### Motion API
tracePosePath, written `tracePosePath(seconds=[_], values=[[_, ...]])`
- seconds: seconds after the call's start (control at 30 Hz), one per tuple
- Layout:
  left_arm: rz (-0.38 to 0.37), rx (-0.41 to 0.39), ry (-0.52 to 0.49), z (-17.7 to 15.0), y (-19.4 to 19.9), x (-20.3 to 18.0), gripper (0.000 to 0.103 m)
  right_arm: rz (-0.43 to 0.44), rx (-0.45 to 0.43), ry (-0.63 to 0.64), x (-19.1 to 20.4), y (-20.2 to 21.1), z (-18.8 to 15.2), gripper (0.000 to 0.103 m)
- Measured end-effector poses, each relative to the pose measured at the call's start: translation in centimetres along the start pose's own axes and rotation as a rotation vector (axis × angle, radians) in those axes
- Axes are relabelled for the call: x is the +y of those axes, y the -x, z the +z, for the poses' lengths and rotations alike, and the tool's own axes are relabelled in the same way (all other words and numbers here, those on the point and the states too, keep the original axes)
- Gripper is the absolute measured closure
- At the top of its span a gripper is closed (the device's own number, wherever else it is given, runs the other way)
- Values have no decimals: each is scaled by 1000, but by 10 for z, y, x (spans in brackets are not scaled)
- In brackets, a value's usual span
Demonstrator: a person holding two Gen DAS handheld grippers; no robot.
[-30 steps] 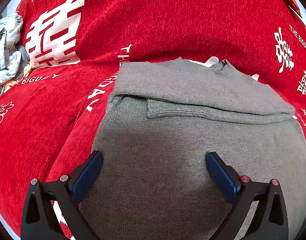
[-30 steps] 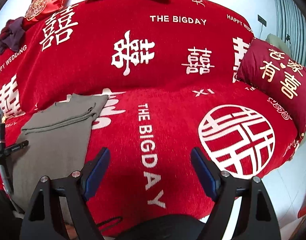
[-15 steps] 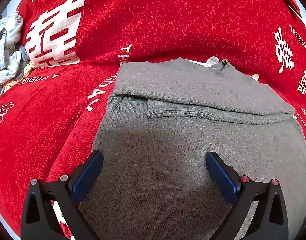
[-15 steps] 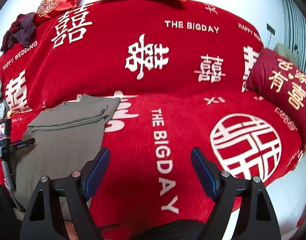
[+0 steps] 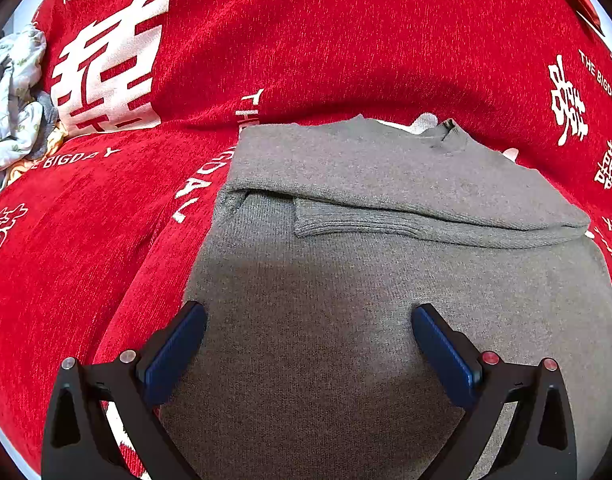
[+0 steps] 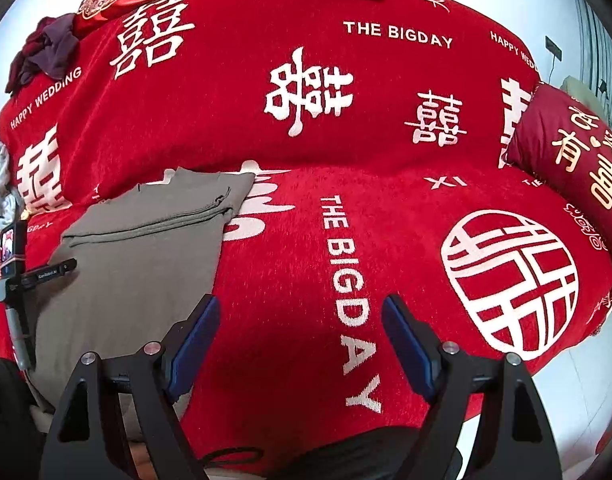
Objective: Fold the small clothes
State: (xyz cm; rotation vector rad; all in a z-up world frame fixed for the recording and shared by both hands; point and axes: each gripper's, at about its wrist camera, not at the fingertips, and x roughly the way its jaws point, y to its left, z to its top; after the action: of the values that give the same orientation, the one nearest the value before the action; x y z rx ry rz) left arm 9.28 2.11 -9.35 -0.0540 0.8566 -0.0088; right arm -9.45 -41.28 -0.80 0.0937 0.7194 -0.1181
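A grey knitted sweater lies flat on a sofa with a red cover, its sleeves folded across the upper part. My left gripper is open and empty, hovering over the sweater's lower body. The sweater also shows at the left of the right wrist view. My right gripper is open and empty above the red cover, just right of the sweater's edge. The left gripper's handle and camera show at the far left of that view.
A heap of pale crumpled clothes lies at the far left. Dark maroon clothes sit on the sofa's top left. A red cushion with gold characters leans at the right end. The seat's front edge drops to a white floor.
The right gripper's view has shifted, so the sweater and the sofa sit lower and further right in it. The left gripper has not moved. Both grippers stay open.
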Motion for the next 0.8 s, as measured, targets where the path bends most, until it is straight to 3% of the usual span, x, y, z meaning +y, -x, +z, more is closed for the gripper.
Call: tracePosePath(seconds=[0.53, 0.8], values=[[-2, 1, -2, 0, 0, 0, 0, -56, 0, 96, -3, 8, 5, 18], [-3, 1, -3, 0, 0, 1, 0, 38, 77, 24, 4, -4, 4, 18]])
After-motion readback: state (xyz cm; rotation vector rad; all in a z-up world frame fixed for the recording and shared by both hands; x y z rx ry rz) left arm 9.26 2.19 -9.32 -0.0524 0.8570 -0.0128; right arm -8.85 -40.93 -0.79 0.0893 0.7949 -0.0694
